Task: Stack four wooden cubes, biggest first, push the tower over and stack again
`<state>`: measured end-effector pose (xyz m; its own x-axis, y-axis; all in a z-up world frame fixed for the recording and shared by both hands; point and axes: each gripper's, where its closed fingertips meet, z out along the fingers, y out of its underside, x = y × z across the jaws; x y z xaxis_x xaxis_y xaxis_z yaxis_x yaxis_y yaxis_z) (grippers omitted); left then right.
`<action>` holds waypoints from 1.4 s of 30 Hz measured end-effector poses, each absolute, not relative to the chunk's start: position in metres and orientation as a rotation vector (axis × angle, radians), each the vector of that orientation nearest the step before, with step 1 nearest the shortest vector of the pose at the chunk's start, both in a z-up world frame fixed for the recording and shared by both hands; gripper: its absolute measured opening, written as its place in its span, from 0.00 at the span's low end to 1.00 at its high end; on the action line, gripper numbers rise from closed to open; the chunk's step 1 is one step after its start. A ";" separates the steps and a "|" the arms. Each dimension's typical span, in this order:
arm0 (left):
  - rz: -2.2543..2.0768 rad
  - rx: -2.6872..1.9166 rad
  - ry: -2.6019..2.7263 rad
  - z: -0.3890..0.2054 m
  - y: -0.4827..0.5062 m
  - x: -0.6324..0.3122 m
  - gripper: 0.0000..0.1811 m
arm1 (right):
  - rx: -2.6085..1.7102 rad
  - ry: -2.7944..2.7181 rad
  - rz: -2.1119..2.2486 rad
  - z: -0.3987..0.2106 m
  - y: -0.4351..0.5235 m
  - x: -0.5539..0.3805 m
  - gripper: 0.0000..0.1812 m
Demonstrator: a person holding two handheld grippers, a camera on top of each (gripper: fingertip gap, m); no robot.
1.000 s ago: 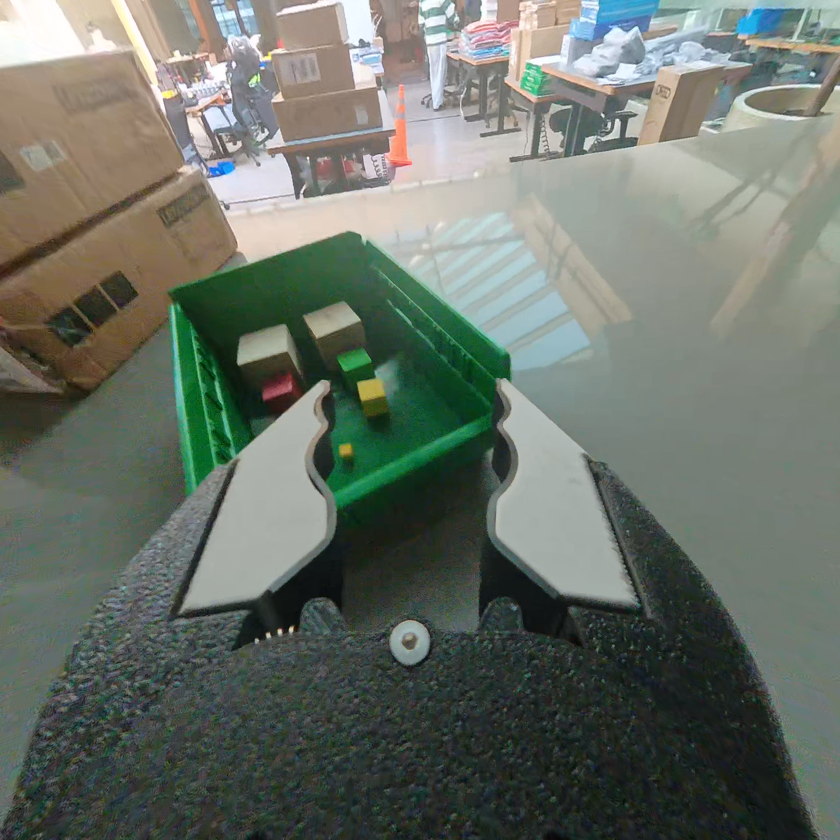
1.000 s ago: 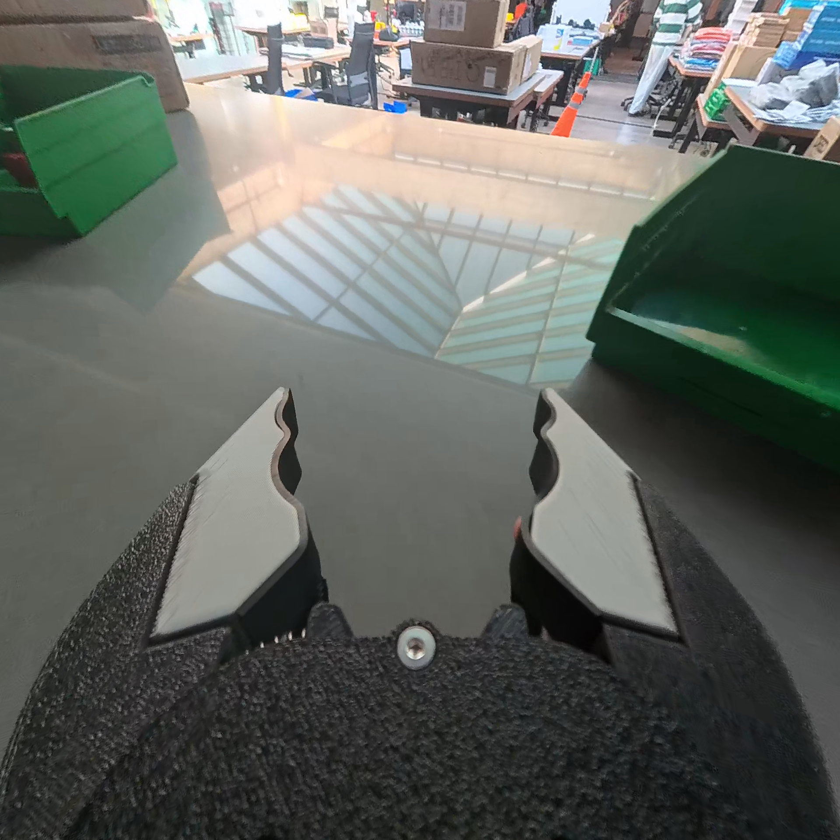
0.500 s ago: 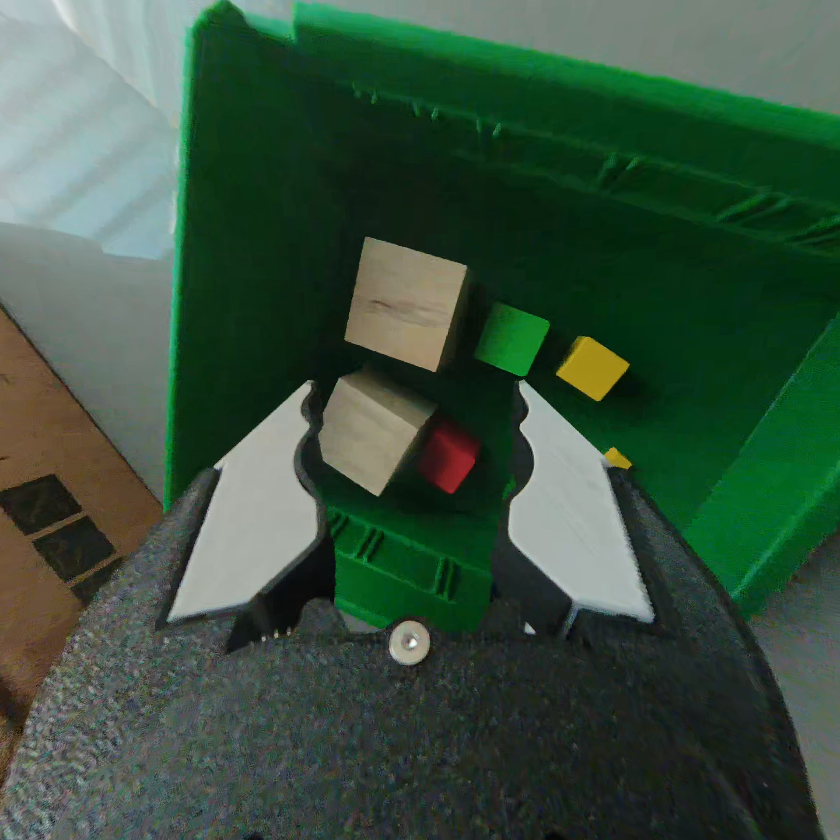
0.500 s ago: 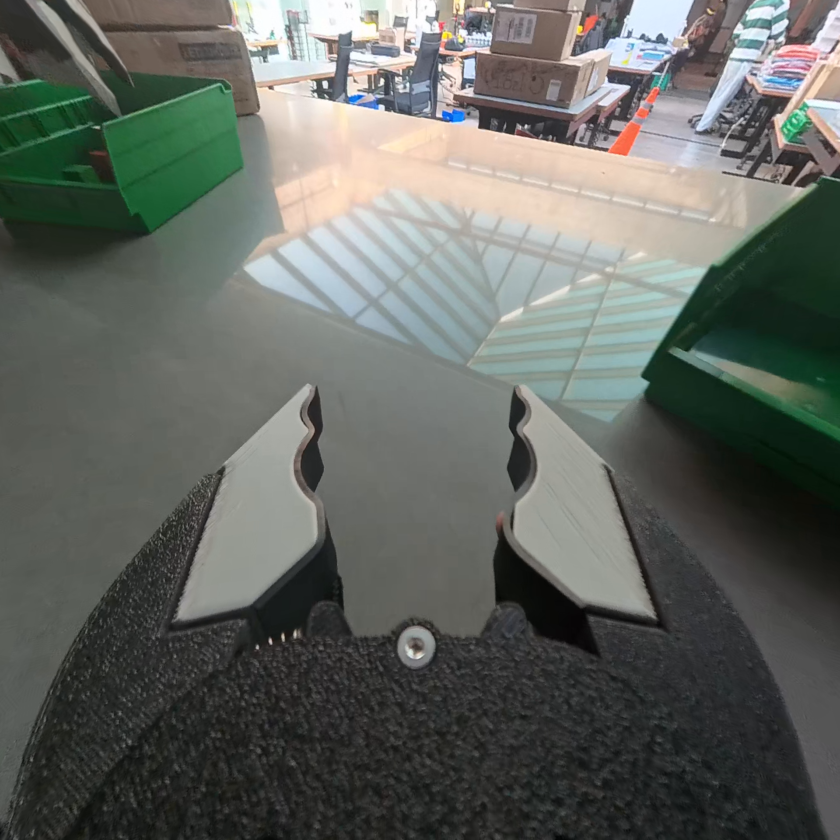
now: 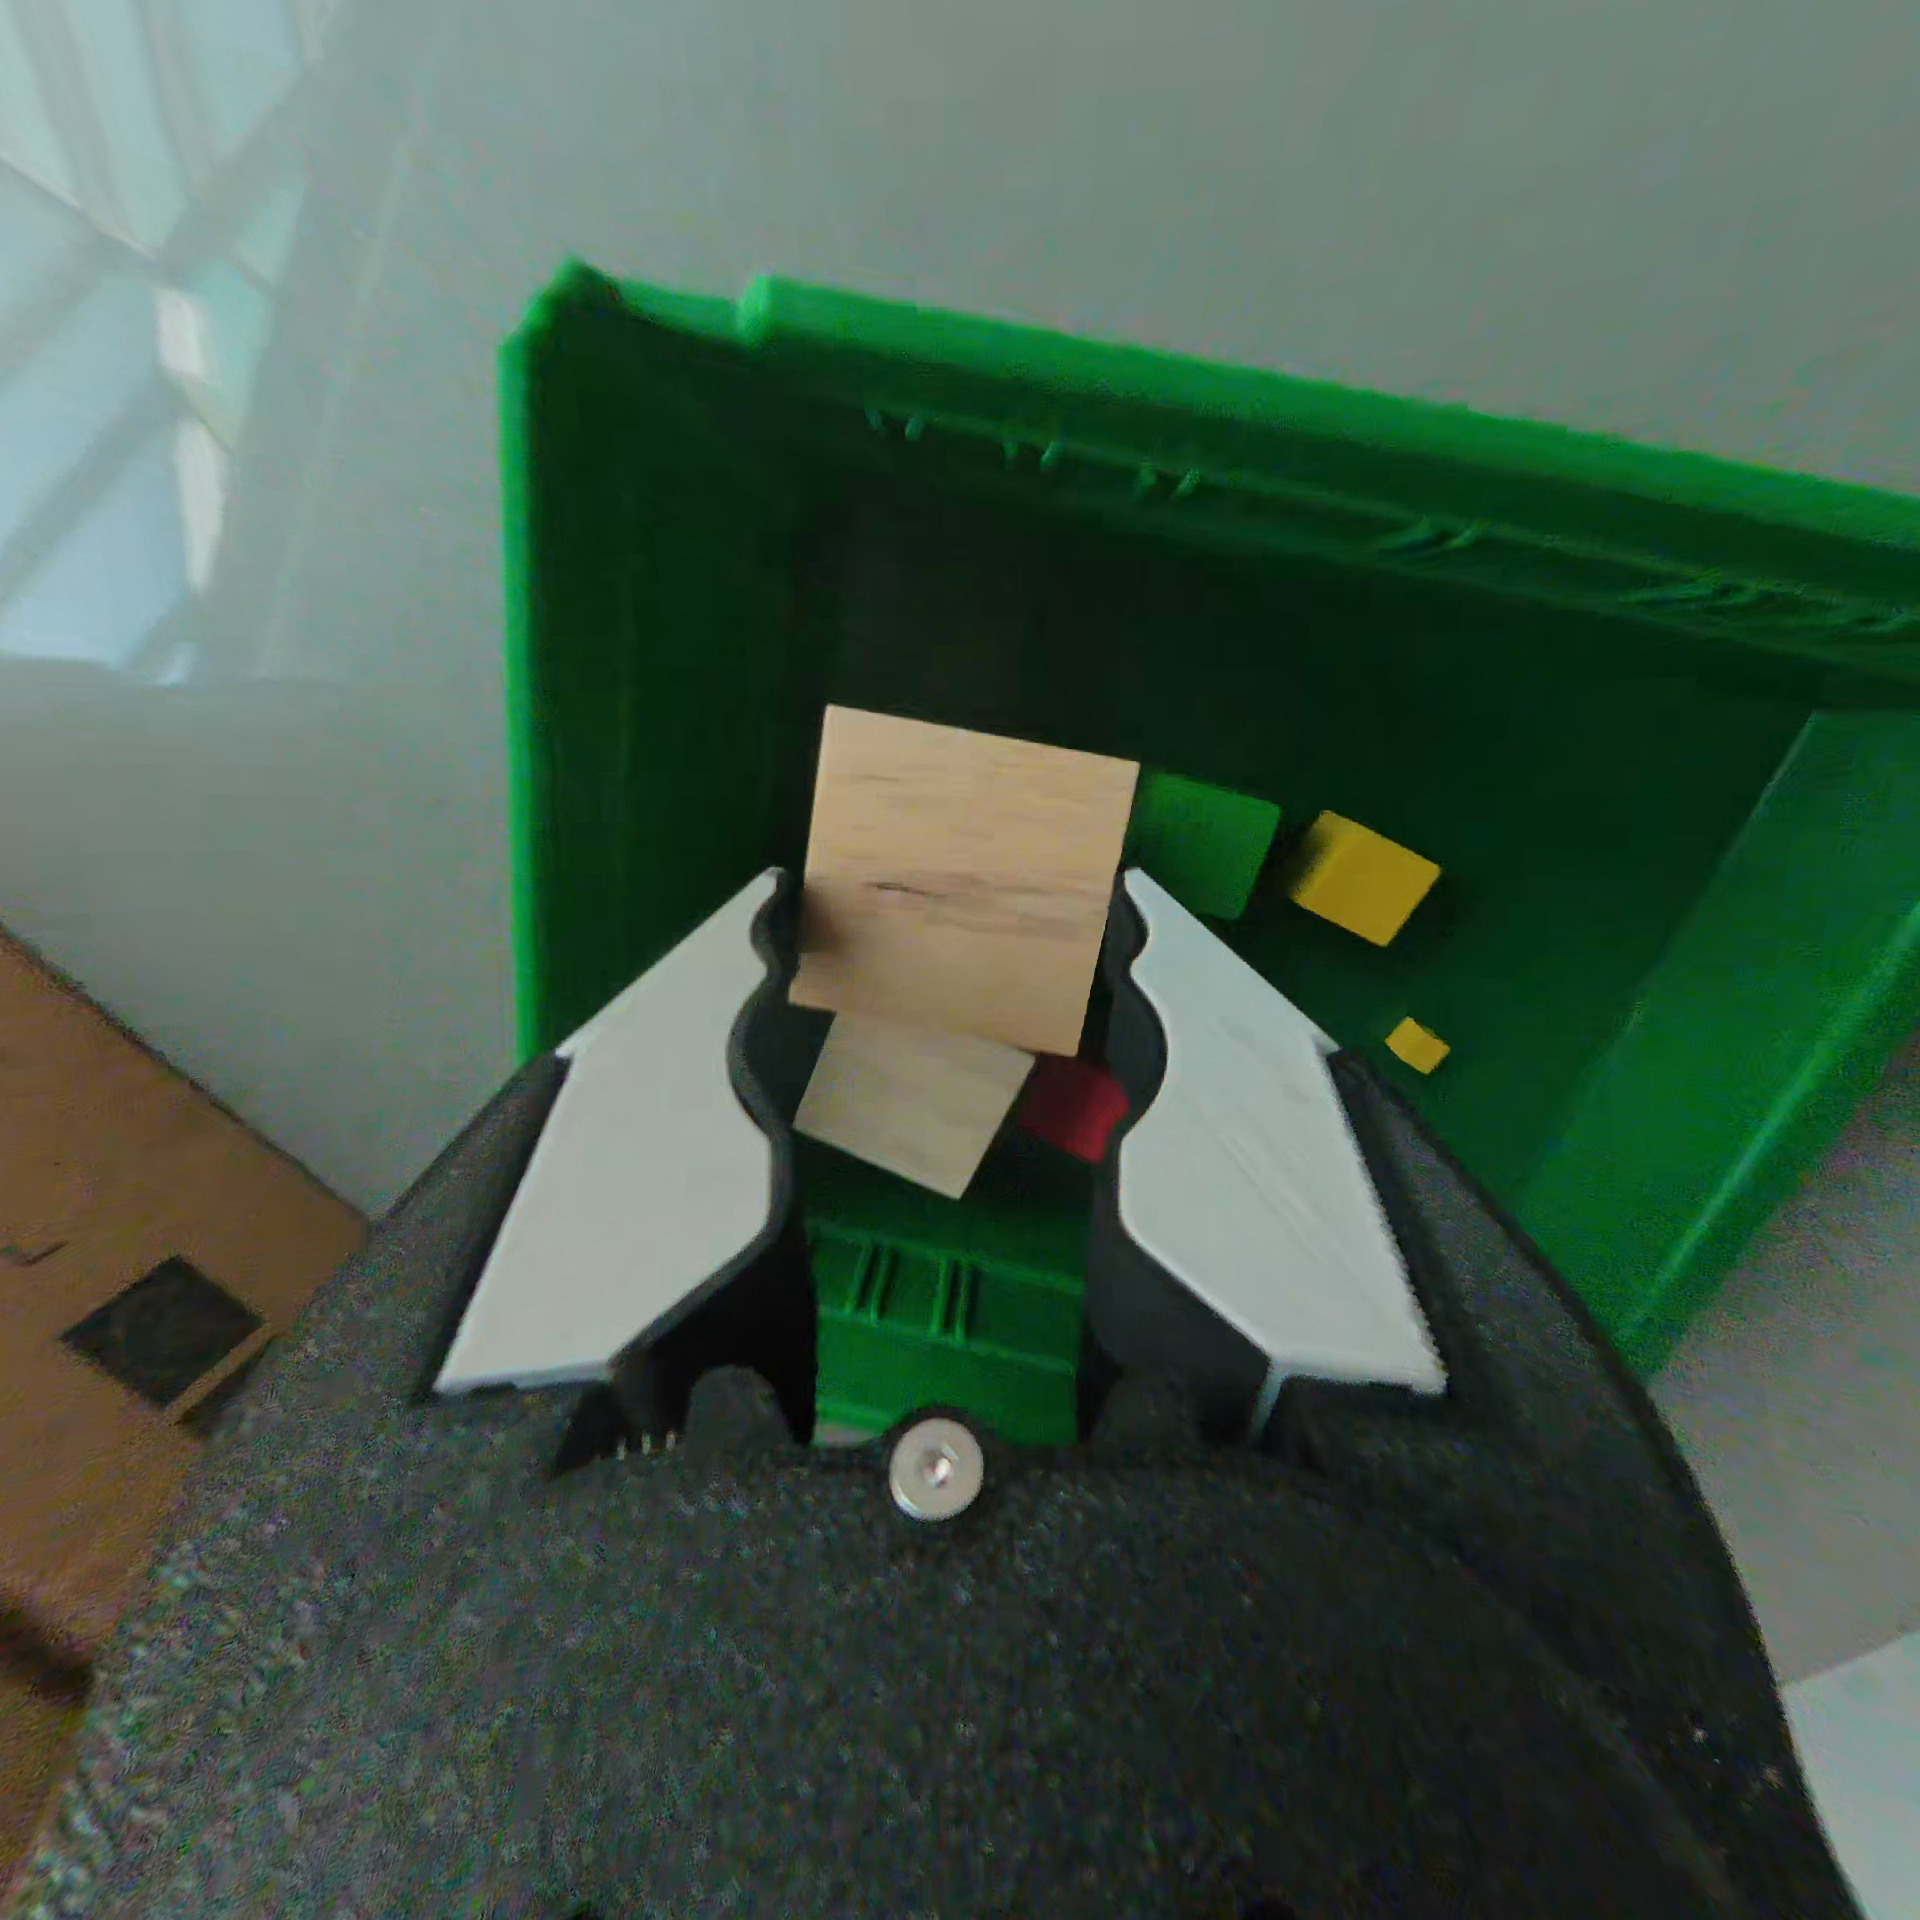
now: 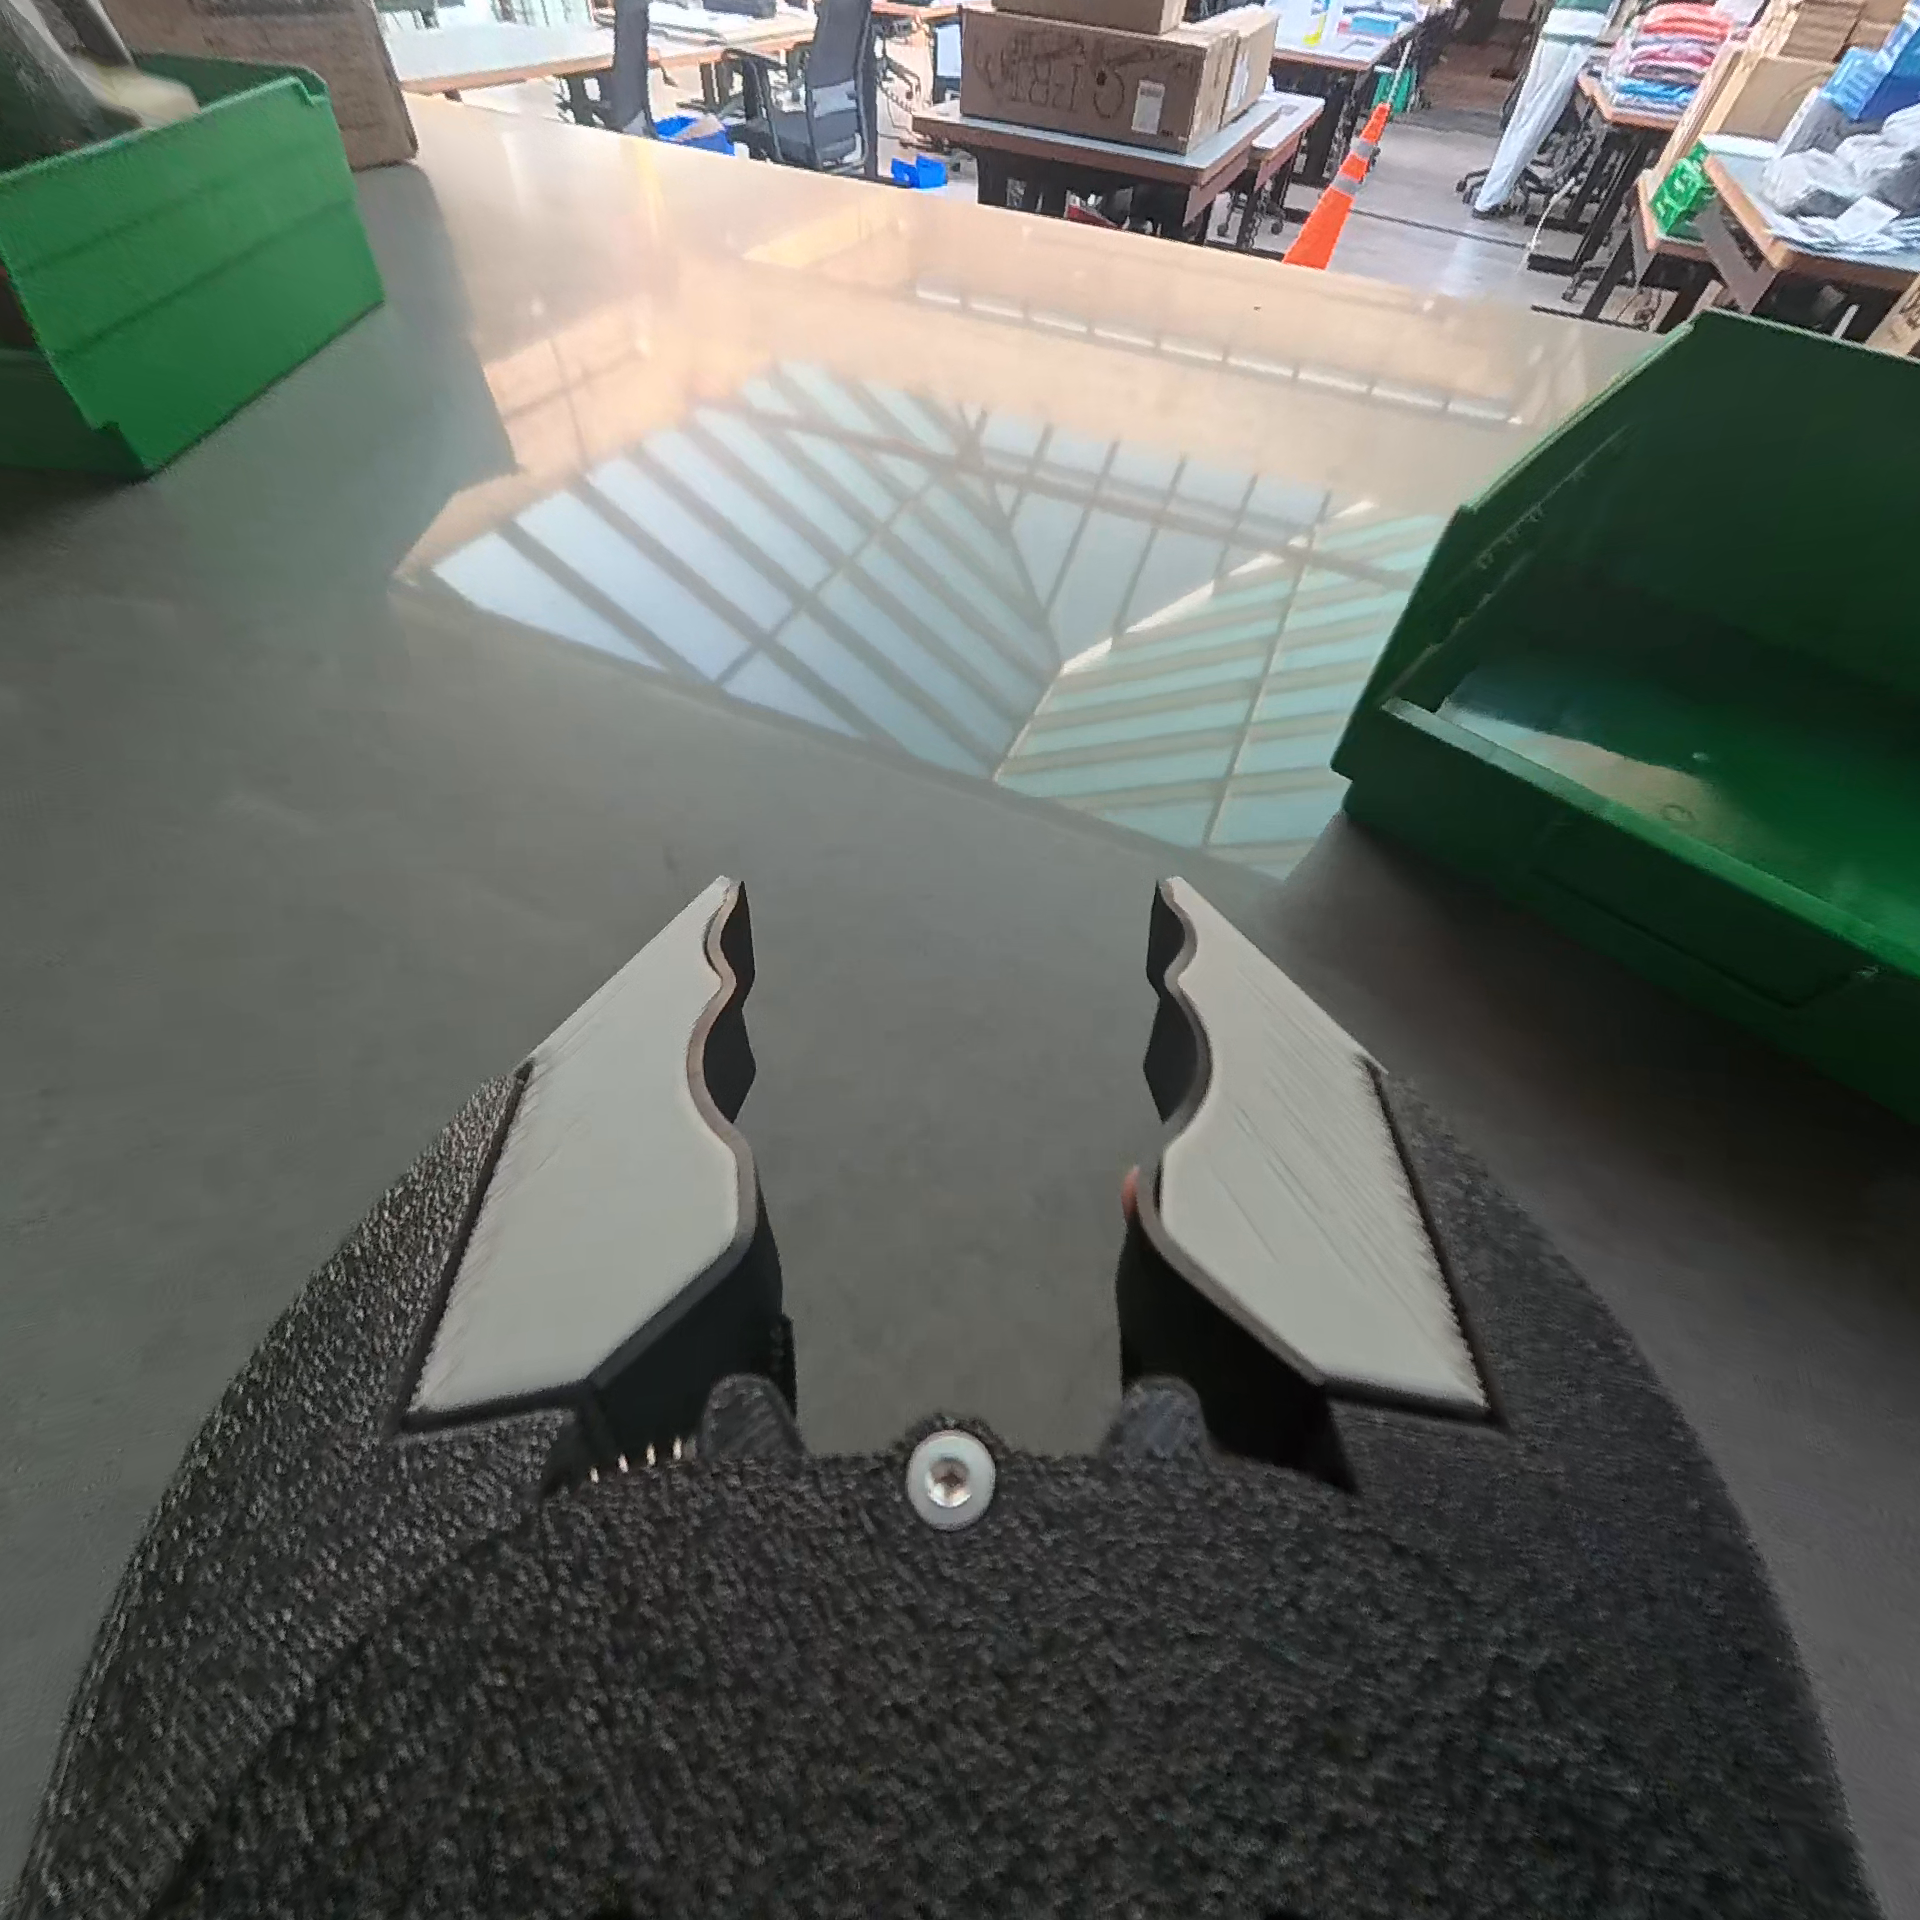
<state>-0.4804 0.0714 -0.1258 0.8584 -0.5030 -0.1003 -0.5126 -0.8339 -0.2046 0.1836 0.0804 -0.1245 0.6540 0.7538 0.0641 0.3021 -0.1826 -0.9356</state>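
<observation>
My left gripper (image 5: 951,904) points down into a green bin (image 5: 644,623) and is shut on a large pale wooden cube (image 5: 961,873), held at the fingertips above the bin floor. Below it lie a second wooden cube (image 5: 904,1112) and a red block (image 5: 1075,1112) touching it. A green block (image 5: 1205,857), a yellow block (image 5: 1361,878) and a tiny yellow block (image 5: 1418,1044) lie to the right on the bin floor. My right gripper (image 6: 945,925) is open and empty, low over the grey table (image 6: 416,831).
A second green bin (image 6: 1662,727) stands at the right of the right gripper, its floor bare. The bin with the blocks shows at far left (image 6: 187,281). A cardboard box (image 5: 125,1195) lies left of that bin. Desks, boxes and an orange cone (image 6: 1335,197) stand beyond the table.
My left gripper moved over the bin, tipped downward, closed on the wooden cube and raised it. The right gripper's fingers came a little closer together, and it shifted slightly over the table.
</observation>
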 end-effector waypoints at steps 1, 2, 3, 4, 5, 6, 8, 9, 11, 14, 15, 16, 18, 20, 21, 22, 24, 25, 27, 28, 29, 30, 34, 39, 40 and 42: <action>0.092 -2.760 0.790 -0.102 0.071 -0.474 0.32 | -1.763 -0.843 0.511 -0.124 0.080 0.186 0.42; 0.107 -2.707 0.805 -0.078 0.069 -0.462 0.32 | -1.763 -0.830 0.520 -0.123 0.079 0.188 0.42; 0.115 -2.650 0.829 -0.055 0.069 -0.442 0.32 | -1.759 -0.816 0.531 -0.122 0.079 0.190 0.42; 0.120 -2.592 0.858 -0.037 0.070 -0.417 0.32 | -1.750 -0.804 0.546 -0.120 0.079 0.190 0.41; 0.112 -2.534 0.904 -0.025 0.072 -0.385 0.32 | -1.739 -0.793 0.566 -0.118 0.079 0.188 0.40; 0.082 -2.482 0.964 -0.020 0.073 -0.347 0.32 | -1.728 -0.789 0.591 -0.116 0.078 0.183 0.40; -0.006 -2.396 1.081 -0.027 0.077 -0.268 0.32 | -1.698 -0.797 0.650 -0.110 0.076 0.170 0.41; -0.055 -2.381 1.120 -0.040 0.080 -0.231 0.32 | -1.681 -0.805 0.679 -0.107 0.075 0.163 0.41; -0.162 -2.363 1.195 -0.074 0.086 -0.166 0.32 | -1.660 -0.823 0.688 -0.100 0.072 0.155 0.42; -0.266 -2.349 1.293 -0.126 0.092 -0.096 0.32 | -1.666 -0.824 0.630 -0.098 0.074 0.164 0.44; -0.306 -2.340 1.310 -0.137 0.093 -0.078 0.32 | -1.684 -0.821 0.623 -0.101 0.075 0.169 0.45; -0.338 -2.331 1.323 -0.146 0.094 -0.063 0.32 | -1.700 -0.815 0.616 -0.103 0.076 0.173 0.46; -0.350 -2.314 1.343 -0.158 0.100 -0.043 0.32 | -1.719 -0.812 0.595 -0.105 0.078 0.181 0.47; -0.375 -2.294 1.338 -0.165 0.107 -0.028 0.32 | -1.722 -0.813 0.583 -0.106 0.079 0.185 0.47; -0.389 -2.283 1.332 -0.167 0.111 -0.023 0.32 | -1.722 -0.813 0.581 -0.106 0.080 0.186 0.47; -0.393 -2.272 1.328 -0.170 0.114 -0.019 0.32 | -1.717 -0.811 0.582 -0.105 0.081 0.186 0.47; -0.375 -2.257 1.327 -0.178 0.120 -0.015 0.33 | -1.712 -0.804 0.593 -0.104 0.082 0.185 0.47; -0.376 -2.226 1.313 -0.178 0.124 -0.012 0.33 | -1.713 -0.803 0.599 -0.105 0.083 0.184 0.47; -0.377 -2.208 1.284 -0.177 0.125 -0.012 0.33 | -1.718 -0.812 0.607 -0.109 0.086 0.182 0.47; -0.383 -2.193 1.265 -0.173 0.123 -0.013 0.37 | -1.719 -0.820 0.609 -0.110 0.087 0.180 0.47; -0.402 -2.174 1.239 -0.164 0.118 -0.014 0.39 | -1.720 -0.827 0.612 -0.111 0.087 0.178 0.47; -0.422 -2.137 1.199 -0.150 0.113 -0.017 0.39 | -1.718 -0.831 0.616 -0.111 0.088 0.177 0.47; -0.296 -1.985 0.910 -0.068 0.096 -0.087 0.39 | -1.721 -0.813 0.631 -0.114 0.093 0.179 0.47; -0.093 -2.106 0.379 -0.028 0.070 -0.280 0.41 | -1.724 -0.828 0.654 -0.118 0.094 0.178 0.47; -0.050 -2.154 0.296 -0.037 0.064 -0.317 0.41 | -1.714 -0.837 0.655 -0.116 0.093 0.177 0.47; -0.011 -2.279 0.172 -0.066 0.051 -0.374 0.42 | -1.694 -0.852 0.660 -0.112 0.091 0.174 0.46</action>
